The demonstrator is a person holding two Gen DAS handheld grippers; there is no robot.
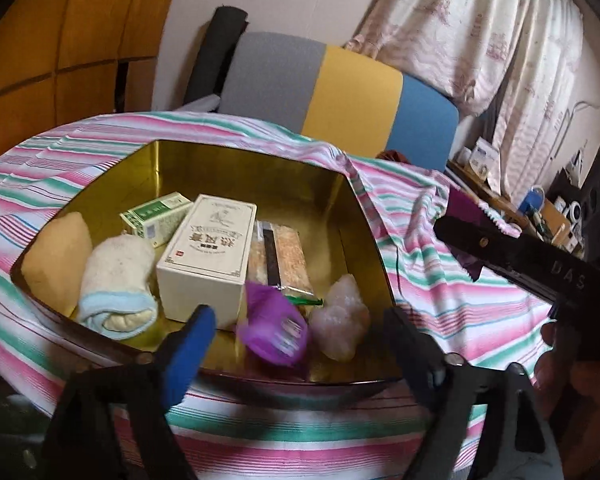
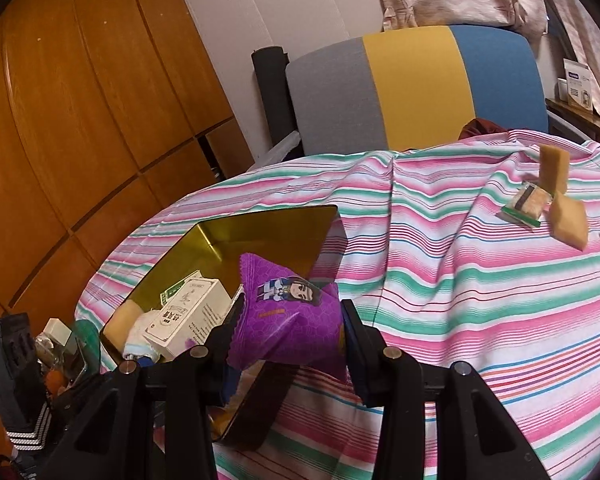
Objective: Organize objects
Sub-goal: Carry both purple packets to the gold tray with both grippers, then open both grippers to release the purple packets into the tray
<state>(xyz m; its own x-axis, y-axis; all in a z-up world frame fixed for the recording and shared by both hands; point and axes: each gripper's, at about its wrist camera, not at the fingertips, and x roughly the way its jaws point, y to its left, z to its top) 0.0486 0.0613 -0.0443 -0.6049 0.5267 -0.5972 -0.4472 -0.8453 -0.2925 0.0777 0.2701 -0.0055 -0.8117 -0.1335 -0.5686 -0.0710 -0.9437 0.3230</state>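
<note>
A: Well, biggest first: the table under its striped cloth is rumpled into folds, and the gold tin box sits on it near the left edge. If the box gets nudged, I'd guess the cloth slides with it.

B: Agreed. What about the right gripper?

A: Its fingers are clamped on the purple snack packet, which hangs over the box's near right corner, not yet inside. The bag is puffy and slick, so it may squirm out or land on the rim and tip onto the cloth.

B: Is there room inside?

A: Tight. The cream carton fills the middle, with the rolled towel, yellow sponge and green box to its left. To its right lie a clear-wrapped snack bar, another purple packet, blurred, and a pale pink stone. Dropped carelessly, the held bag would perch on those and spill.

B: And the left gripper?

A: Its fingers stand wide apart, holding nothing, hovering at the box's near rim. It could get in the way of the right one coming in.

B: Anything left outside?

A: Far right on the cloth: two tan sponge pieces and a small wrapped bar, well apart from the box.
</note>
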